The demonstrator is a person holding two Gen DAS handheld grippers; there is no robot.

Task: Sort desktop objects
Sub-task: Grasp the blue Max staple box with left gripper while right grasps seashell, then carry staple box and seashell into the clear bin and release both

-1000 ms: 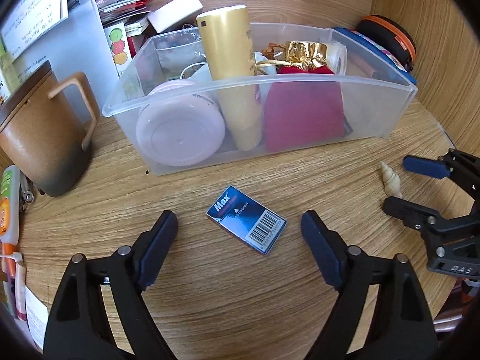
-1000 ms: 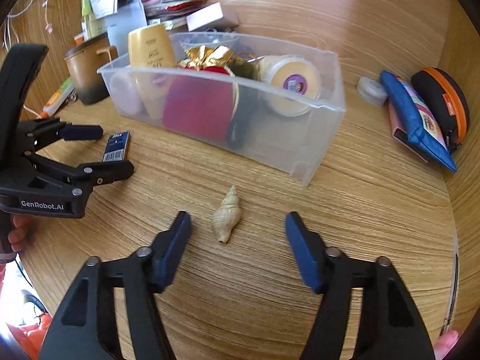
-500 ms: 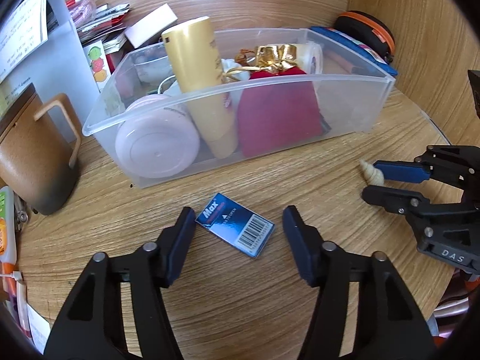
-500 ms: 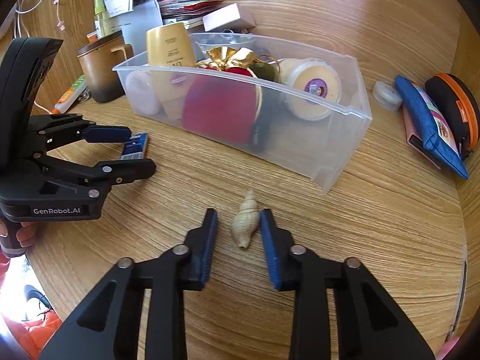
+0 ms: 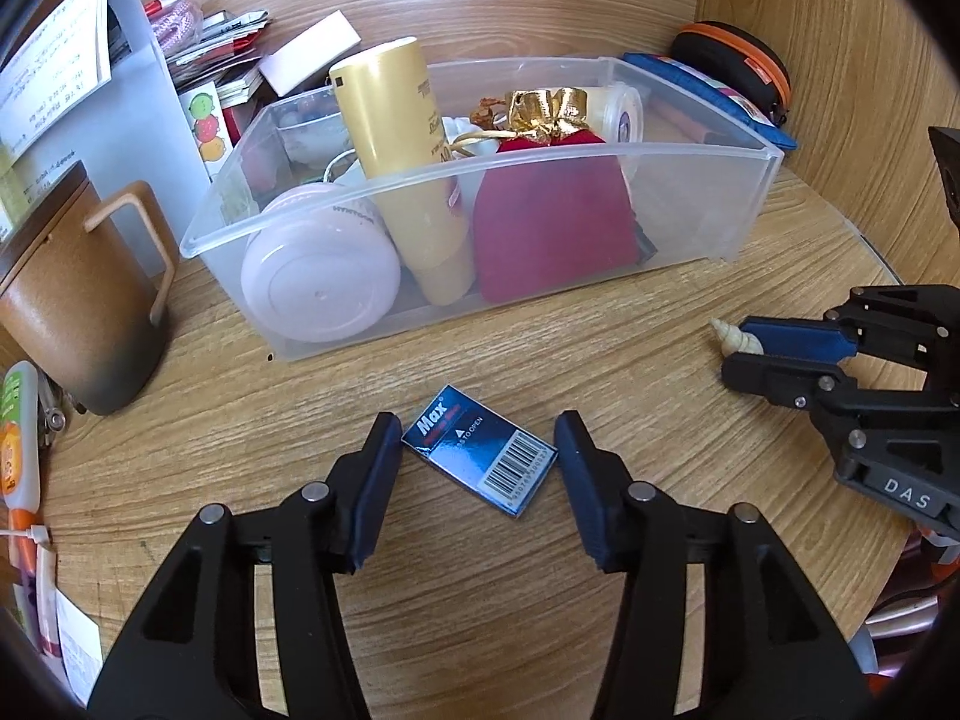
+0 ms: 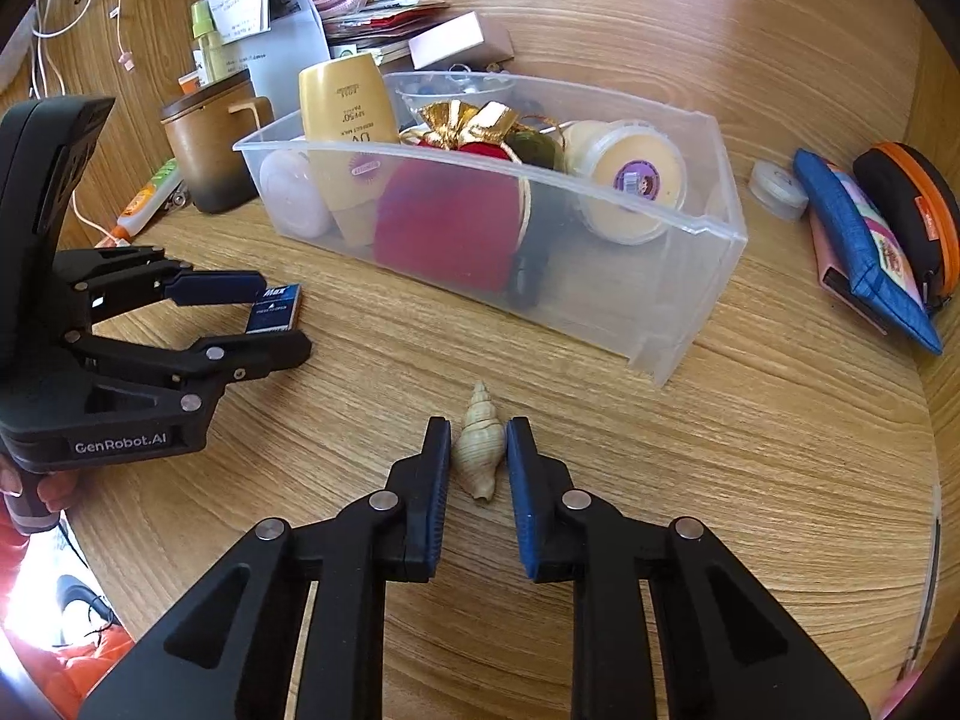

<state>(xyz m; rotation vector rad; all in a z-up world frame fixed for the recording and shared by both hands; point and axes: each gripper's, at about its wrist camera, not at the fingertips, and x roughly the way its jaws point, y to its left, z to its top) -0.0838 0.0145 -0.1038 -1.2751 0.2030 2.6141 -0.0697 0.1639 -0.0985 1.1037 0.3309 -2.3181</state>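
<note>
Both pairs of fingers have drawn inward since a second ago: the right gripper (image 6: pixel 478 447), wide apart then, now has its blue pads touching both flanks of the cream spiral seashell (image 6: pixel 479 445), which lies on the wooden desk (image 6: pixel 750 468) just in front of the clear plastic bin (image 6: pixel 690 222). The left gripper (image 5: pixel 478 450) has narrowed too, and its pads now sit at either end of the small blue box (image 5: pixel 480 457); whether they press it or only brush it is hard to tell from this angle. The box lies flat on the desk, in front of the bin's long wall, and reads "Max" and "TO OPEN" above a barcode.

The left gripper's body carries "GenRobot.AI" in the right wrist view; the right gripper's body shows "DAS" in the left wrist view.

Inside the bin, a gold tube (image 5: pixel 402 180) marked "SPF50" leans against the front wall, between a pale pink round jar (image 5: pixel 318 282) and a red velvet pouch with gold trim (image 5: pixel 552 216). A cream-lidded tub (image 6: pixel 630 180) lies at the bin's right end. Left of the bin stands a brown mug with a handle (image 5: pixel 72 300); to its right lie a blue zip pouch (image 6: pixel 858 240) and a black case with an orange zip (image 6: pixel 912 204).
</note>
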